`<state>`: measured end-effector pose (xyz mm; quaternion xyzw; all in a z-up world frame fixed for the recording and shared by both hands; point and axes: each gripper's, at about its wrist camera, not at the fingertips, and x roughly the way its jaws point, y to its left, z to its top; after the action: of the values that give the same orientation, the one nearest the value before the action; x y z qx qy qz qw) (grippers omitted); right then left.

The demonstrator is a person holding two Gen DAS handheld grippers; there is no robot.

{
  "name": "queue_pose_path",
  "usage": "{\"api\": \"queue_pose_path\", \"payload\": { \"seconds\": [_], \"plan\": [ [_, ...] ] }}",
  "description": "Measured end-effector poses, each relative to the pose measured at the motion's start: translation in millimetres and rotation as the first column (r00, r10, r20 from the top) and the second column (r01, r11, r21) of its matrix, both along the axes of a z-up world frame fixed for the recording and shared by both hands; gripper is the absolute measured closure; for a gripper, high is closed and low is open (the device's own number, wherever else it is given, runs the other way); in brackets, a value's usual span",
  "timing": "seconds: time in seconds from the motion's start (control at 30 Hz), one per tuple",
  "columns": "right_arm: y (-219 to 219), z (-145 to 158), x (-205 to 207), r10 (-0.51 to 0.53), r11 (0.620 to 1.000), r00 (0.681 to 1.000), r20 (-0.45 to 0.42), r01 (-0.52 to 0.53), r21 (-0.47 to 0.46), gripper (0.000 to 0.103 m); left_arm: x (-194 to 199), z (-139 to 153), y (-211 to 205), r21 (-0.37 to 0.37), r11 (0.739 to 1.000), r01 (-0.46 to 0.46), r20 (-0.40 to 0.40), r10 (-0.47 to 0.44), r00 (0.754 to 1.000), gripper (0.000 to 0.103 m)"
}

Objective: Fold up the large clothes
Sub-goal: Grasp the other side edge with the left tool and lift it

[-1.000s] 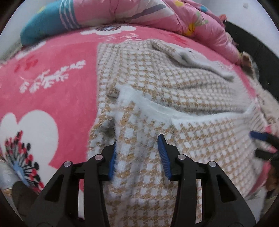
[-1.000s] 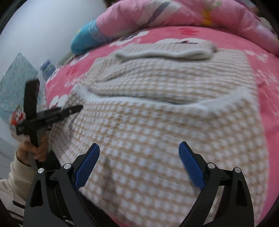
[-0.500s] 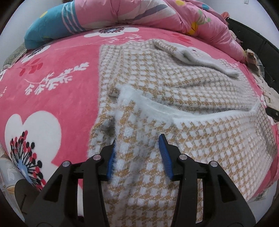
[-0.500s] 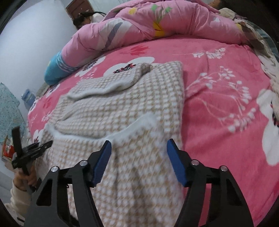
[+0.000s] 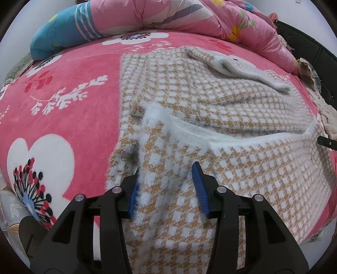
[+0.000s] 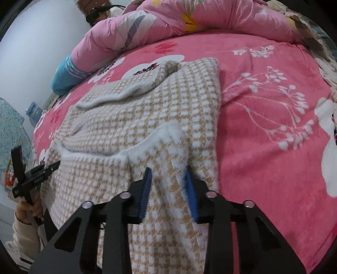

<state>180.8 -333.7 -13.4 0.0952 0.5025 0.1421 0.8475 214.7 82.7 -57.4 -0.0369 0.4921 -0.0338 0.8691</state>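
One bed [image 5: 63, 118], covered in a pink flowered blanket, carries everything here; its flat top gives room to spread a big garment for folding. Along the far edge lies one rolled pink quilt [image 5: 189, 19] with a blue end, pushed back, it seems, to leave that room free.

One checked sweater [image 5: 189, 101], tan and white and fluffy, lies across the middle of the bed, its lower part hanging over the near edge. Its near hem, trimmed in white, already lies doubled back over the body, so the fold looks part done. One sleeve [image 5: 242, 69] rests folded across the far part of the sweater, tucked in so it will not trail.

Two grippers work the near edge. The left gripper [image 5: 166, 189] straddles a ridge of fabric at the near left corner, jaws at a middling gap with knit bunched between them, one blue pad touching it. The right gripper [image 6: 168, 189] is at the near right corner, jaws narrow around a raised pinch of knit. Taking both corners would let the edge lift evenly.
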Motion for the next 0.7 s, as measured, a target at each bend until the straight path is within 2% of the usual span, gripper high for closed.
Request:
{"api": "queue_pose_path", "payload": {
  "seconds": [0.1,0.17,0.33,0.5,0.7],
  "plan": [
    [8.7,-0.6,-0.8,0.003,0.997,1.0,0.014,-0.002,-0.076,0.089,2.2,0.3,-2.4,0.013,1.0,-0.011,-0.004,0.011,1.0,0.058],
    [12.1,1.4,-2.3,0.003,0.994,1.0,0.03,0.0,-0.109,0.091,3.3,1.9,-6.2,0.028,0.999,-0.018,-0.003,0.019,1.0,0.06],
    [18.0,16.7,-15.7,0.001,0.99,0.996,0.091,0.012,-0.142,0.094,-8.3,13.3,-11.5,0.069,0.998,-0.014,0.031,0.012,0.999,0.086],
    [26.0,39.4,-35.1,0.007,0.984,0.987,0.159,0.022,-0.177,0.095,-29.4,32.4,-14.1,0.098,0.995,0.006,0.096,-0.016,0.995,0.093],
    [36.4,66.3,-62.6,0.019,0.972,0.97,0.243,0.04,-0.233,0.095,-61.8,62.6,-18.2,0.119,0.993,0.022,0.192,-0.045,0.98,0.095]
  ]
}}
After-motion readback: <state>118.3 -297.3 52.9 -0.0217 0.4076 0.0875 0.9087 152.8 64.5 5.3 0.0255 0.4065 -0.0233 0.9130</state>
